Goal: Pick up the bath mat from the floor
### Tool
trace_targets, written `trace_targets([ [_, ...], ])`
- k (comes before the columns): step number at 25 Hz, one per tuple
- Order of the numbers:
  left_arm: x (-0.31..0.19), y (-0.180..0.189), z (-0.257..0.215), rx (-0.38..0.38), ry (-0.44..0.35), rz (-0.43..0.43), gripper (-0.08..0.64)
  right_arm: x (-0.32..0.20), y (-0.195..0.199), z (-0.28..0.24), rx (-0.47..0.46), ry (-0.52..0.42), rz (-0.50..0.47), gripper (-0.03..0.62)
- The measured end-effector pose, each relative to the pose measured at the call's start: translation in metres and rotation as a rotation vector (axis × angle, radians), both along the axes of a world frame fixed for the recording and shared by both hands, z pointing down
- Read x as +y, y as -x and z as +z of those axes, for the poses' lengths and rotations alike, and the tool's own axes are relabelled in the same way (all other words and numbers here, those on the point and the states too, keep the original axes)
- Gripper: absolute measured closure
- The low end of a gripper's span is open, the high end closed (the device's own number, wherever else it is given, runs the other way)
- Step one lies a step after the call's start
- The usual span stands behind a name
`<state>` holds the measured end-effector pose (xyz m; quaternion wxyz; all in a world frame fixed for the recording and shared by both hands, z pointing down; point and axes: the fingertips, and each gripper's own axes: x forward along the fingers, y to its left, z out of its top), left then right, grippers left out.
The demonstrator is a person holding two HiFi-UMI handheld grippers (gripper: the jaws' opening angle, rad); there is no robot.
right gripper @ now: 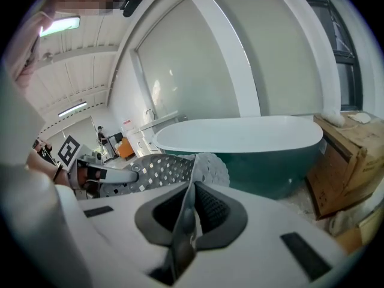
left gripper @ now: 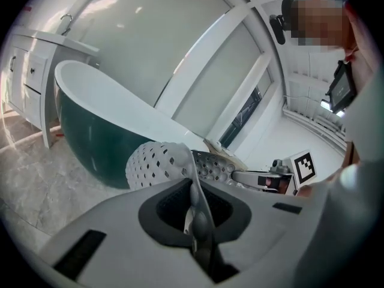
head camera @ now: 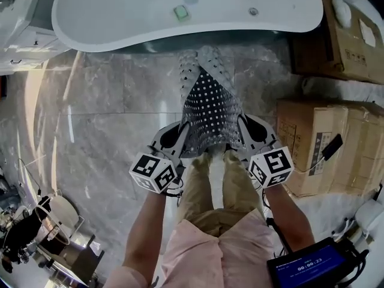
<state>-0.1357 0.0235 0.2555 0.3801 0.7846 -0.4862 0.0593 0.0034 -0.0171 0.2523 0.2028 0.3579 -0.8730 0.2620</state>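
One long white bathtub, dark green on the outside, lies ahead of both grippers across the marble floor. Cardboard boxes stand to the right of the right one. Between the two grippers hangs the bath mat — pale grey, limp, pierced all over with rows of small holes, with round suction cups on one face. It is held up at its near edge and folds over ahead of the jaws toward the tub. The left hand-held gripper has its jaws nearly together, pinching one side of that edge; the right hand-held gripper has the same narrow pinch on the other side.
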Motion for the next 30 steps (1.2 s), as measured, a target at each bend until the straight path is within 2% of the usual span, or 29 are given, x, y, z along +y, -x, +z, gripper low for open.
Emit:
trace_targets([
  [10,0.011,-0.005,-0.093,-0.009,-0.051,0.026,0.528,0.014,-0.007,-0.094,-0.027,-0.039,0.008,0.566],
  [21,0.013,-0.003,-0.172,-0.034,-0.107,-0.025,0.528,0.017,-0.032,-0.169,-0.042,-0.066,0.031,0.566],
  [30,0.010,0.010,-0.208,-0.068,-0.179,-0.074,0.528,0.005,-0.067,-0.208,-0.029,-0.131,0.079,0.566],
])
